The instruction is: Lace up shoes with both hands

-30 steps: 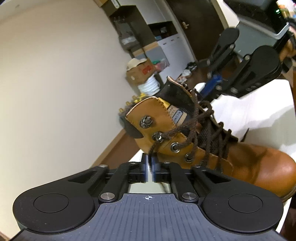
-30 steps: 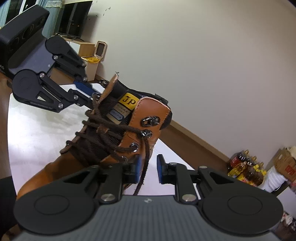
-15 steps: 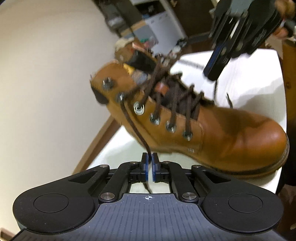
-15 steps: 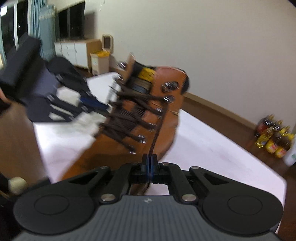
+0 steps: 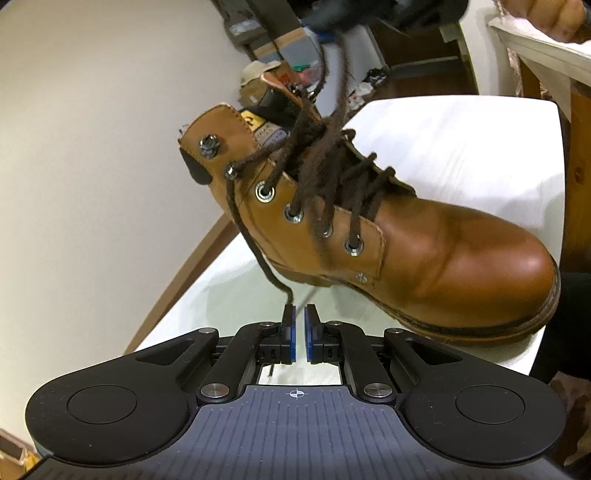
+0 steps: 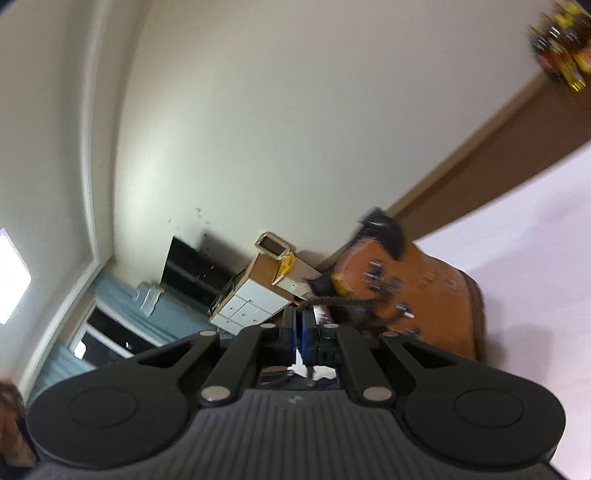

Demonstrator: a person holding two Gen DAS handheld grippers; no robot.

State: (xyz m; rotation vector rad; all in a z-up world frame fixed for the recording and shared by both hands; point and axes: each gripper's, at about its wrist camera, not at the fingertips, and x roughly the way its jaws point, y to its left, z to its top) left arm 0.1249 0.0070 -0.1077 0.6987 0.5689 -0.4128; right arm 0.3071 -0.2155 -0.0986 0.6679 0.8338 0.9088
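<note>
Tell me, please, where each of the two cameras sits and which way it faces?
Left wrist: on the left hand-held gripper, looking forward and down along its parted fingers at the brown boot on the white table; a lace end runs beside one pad; a hand shows top right.
Right wrist: on the right hand-held gripper, rolled and blurred, facing wall and cabinet; its pads pinch the other lace; the boot sits right.
Shared: the boot, laces and table.
</note>
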